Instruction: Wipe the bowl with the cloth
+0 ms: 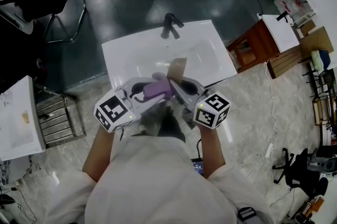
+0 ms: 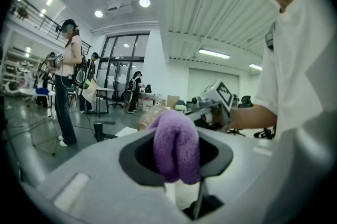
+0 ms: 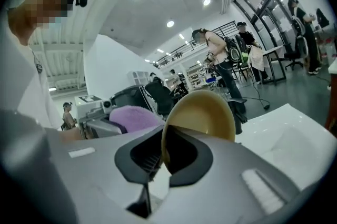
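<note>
Over sink, cloth in L gripper half-hides bowl (in R gripper).

A white sink unit with a dark faucet stands on a glossy grey floor, a wooden cabinet at right. Round ceiling lights shine above tall glazed doors.

**Head view:** from above the person, facing steeply down on the white bench, with the left gripper and right gripper close below.

**Left gripper view:** very near, almost level along its own jaws, facing across toward the right gripper.

**Right gripper view:** the same, facing across toward the left gripper.

All three views share the purple cloth and the tan bowl.
</note>
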Action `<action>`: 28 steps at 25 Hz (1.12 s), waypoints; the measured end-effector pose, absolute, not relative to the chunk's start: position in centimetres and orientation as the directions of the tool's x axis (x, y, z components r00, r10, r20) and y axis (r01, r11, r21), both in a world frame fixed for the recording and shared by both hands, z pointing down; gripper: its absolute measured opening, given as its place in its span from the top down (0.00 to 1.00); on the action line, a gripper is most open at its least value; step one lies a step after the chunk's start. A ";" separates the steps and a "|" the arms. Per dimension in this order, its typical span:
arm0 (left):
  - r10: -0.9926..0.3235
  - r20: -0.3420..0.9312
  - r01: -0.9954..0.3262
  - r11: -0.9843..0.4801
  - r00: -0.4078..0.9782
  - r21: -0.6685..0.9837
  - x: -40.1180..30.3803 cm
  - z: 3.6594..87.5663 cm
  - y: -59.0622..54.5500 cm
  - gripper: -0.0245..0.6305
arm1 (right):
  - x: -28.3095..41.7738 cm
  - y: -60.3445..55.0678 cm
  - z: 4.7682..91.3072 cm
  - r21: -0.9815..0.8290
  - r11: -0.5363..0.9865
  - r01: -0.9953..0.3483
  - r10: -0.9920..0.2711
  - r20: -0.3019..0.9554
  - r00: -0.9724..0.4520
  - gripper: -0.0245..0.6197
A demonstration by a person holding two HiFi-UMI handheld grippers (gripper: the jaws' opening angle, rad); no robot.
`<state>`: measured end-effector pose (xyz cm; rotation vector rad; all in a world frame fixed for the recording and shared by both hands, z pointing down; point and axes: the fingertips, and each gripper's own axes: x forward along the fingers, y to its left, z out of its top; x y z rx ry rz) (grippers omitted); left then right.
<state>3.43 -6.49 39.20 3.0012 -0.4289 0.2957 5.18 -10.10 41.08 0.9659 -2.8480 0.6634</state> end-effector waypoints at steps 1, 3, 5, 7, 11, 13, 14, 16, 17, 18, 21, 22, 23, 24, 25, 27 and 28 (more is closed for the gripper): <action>-0.275 0.213 -0.288 -0.957 0.938 0.036 3.5 39.0 -6.5 0.78 | 5.1 -10.0 41.6 -0.359 0.713 -0.603 -0.561 0.224 -0.797 0.94; -0.276 0.238 -0.279 -0.960 0.931 -0.020 3.6 38.6 -6.5 0.78 | 4.8 -9.7 42.1 -0.333 0.722 -0.607 -0.552 0.253 -0.795 0.94; -0.280 0.258 -0.273 -0.960 0.925 -0.063 3.7 38.5 -6.5 0.78 | 4.6 -9.5 42.4 -0.314 0.729 -0.608 -0.543 0.276 -0.793 0.94; -0.294 0.266 -0.279 -0.956 0.918 -0.093 3.7 38.3 -6.6 0.78 | 4.3 -9.2 42.7 -0.274 0.744 -0.609 -0.525 0.324 -0.787 0.94; -0.319 0.257 -0.298 -0.947 0.912 -0.118 3.9 37.7 -7.1 0.78 | 3.5 -8.3 43.3 -0.166 0.801 -0.576 -0.471 0.418 -0.776 0.94; -0.337 0.253 -0.318 -0.941 0.907 -0.112 3.8 37.6 -7.6 0.78 | 2.9 -7.6 43.5 -0.134 0.831 -0.540 -0.438 0.443 -0.783 0.94; -0.345 0.257 -0.326 -0.939 0.903 -0.114 3.8 37.6 -7.8 0.78 | 2.6 -7.2 43.6 -0.121 0.844 -0.522 -0.422 0.452 -0.786 0.93; -0.353 0.262 -0.331 -0.935 0.898 -0.125 3.7 37.6 -8.0 0.78 | 2.3 -6.5 43.8 -0.108 0.869 -0.483 -0.387 0.460 -0.799 0.92; -0.353 0.257 -0.332 -0.935 0.900 -0.124 3.7 37.5 -8.0 0.78 | 2.3 -6.1 43.8 -0.109 0.882 -0.459 -0.366 0.458 -0.810 0.92; -0.354 0.247 -0.334 -0.935 0.902 -0.117 3.6 37.4 -8.1 0.78 | 2.3 -5.7 43.7 -0.112 0.895 -0.432 -0.341 0.453 -0.823 0.92; -0.365 0.225 -0.357 -0.931 0.904 -0.078 3.3 37.1 -8.6 0.78 | 2.6 -4.3 43.4 -0.115 0.935 -0.337 -0.256 0.439 -0.861 0.92; -0.370 0.225 -0.365 -0.929 0.901 -0.066 3.2 37.1 -8.8 0.78 | 2.6 -3.8 43.4 -0.114 0.946 -0.304 -0.228 0.434 -0.872 0.91; -0.376 0.228 -0.373 -0.926 0.898 -0.057 3.0 37.2 -9.1 0.78 | 2.6 -3.3 43.3 -0.113 0.956 -0.271 -0.200 0.428 -0.881 0.91; -0.384 0.232 -0.382 -0.922 0.894 -0.053 2.9 37.3 -9.3 0.78 | 2.5 -2.7 43.1 -0.115 0.964 -0.239 -0.172 0.418 -0.892 0.91; -0.393 0.236 -0.392 -0.918 0.889 -0.053 2.7 37.4 -9.5 0.78 | 2.4 -2.1 43.0 -0.118 0.971 -0.208 -0.144 0.405 -0.903 0.91; -0.409 0.242 -0.408 -0.911 0.880 -0.054 2.3 37.7 -9.9 0.78 | 2.2 -0.9 42.6 -0.130 0.981 -0.145 -0.088 0.371 -0.924 0.91; -0.413 0.245 -0.414 -0.909 0.877 -0.051 2.1 37.8 -10.0 0.78 | 2.1 -0.4 42.4 -0.139 0.983 -0.118 -0.062 0.352 -0.934 0.91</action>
